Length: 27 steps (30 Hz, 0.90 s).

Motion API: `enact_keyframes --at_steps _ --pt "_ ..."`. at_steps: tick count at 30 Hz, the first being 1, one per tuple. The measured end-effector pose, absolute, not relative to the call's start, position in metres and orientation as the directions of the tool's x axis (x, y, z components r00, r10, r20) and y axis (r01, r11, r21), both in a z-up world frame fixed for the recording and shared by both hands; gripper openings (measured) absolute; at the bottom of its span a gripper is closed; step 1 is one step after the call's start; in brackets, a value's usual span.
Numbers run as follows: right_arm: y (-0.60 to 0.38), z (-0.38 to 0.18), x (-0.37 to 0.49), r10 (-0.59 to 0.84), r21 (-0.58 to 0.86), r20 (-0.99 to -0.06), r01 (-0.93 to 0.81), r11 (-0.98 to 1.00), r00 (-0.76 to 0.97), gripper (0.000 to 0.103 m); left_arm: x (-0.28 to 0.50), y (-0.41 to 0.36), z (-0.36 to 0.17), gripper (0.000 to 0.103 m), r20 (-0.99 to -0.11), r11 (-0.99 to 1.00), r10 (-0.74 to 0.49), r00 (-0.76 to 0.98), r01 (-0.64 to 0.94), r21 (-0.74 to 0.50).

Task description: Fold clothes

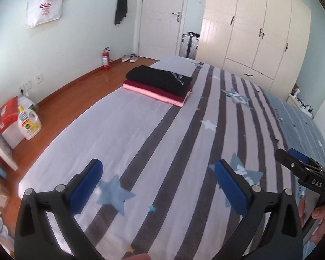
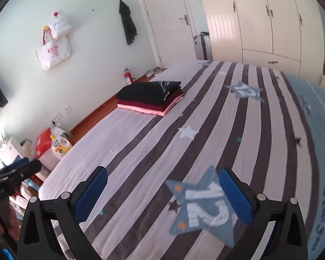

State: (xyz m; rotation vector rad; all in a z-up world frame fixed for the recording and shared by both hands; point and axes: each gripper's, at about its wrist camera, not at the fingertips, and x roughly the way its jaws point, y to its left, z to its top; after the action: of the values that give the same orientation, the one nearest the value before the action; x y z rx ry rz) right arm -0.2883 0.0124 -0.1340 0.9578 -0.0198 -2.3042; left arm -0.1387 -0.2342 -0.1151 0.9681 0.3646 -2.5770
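Observation:
A stack of folded clothes (image 1: 160, 84), black on dark red on pink, lies on the striped bed (image 1: 123, 134) near its far left edge; the right wrist view shows the stack (image 2: 150, 98) too. My left gripper (image 1: 158, 187) is open above the near part of the bed, nothing between its blue pads. My right gripper (image 2: 163, 195) is open too, over a blue star print, holding nothing. The right gripper (image 1: 301, 162) shows at the right edge of the left wrist view, and the left gripper (image 2: 17, 171) shows blurred at the left edge of the right wrist view.
A red fire extinguisher (image 1: 105, 59) and shoes (image 1: 129, 58) stand on the wooden floor left of the bed. A detergent bottle (image 1: 29, 123) and packages sit by the wall. A white wardrobe (image 1: 255, 30) and a door (image 1: 162, 17) stand beyond the bed.

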Motion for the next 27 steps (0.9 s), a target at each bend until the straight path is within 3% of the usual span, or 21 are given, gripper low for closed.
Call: enact_keyframes --at_steps 5,14,20,27 --pt "0.005 -0.167 -0.263 -0.508 0.151 -0.649 0.558 -0.816 -0.567 0.102 -0.114 -0.234 -0.146 0.102 -0.652 -0.879 -0.289 -0.701 0.464 -0.109" --pt "-0.006 -0.197 -0.218 -0.541 0.111 -0.562 0.591 -0.799 -0.626 0.102 -0.077 -0.222 -0.168 0.102 -0.559 -0.885 -0.354 -0.75 0.462 -0.061" --pt "0.007 -0.169 -0.173 -0.532 0.097 -0.499 0.566 -0.819 -0.684 0.102 -0.023 -0.195 -0.138 0.102 -0.504 -0.885 -0.356 -0.787 0.457 -0.087" --pt "0.042 -0.094 -0.091 -0.522 0.089 -0.464 0.548 -0.831 -0.716 0.102 0.04 -0.162 -0.066 0.102 -0.502 -0.891 -0.306 -0.809 0.429 -0.149"
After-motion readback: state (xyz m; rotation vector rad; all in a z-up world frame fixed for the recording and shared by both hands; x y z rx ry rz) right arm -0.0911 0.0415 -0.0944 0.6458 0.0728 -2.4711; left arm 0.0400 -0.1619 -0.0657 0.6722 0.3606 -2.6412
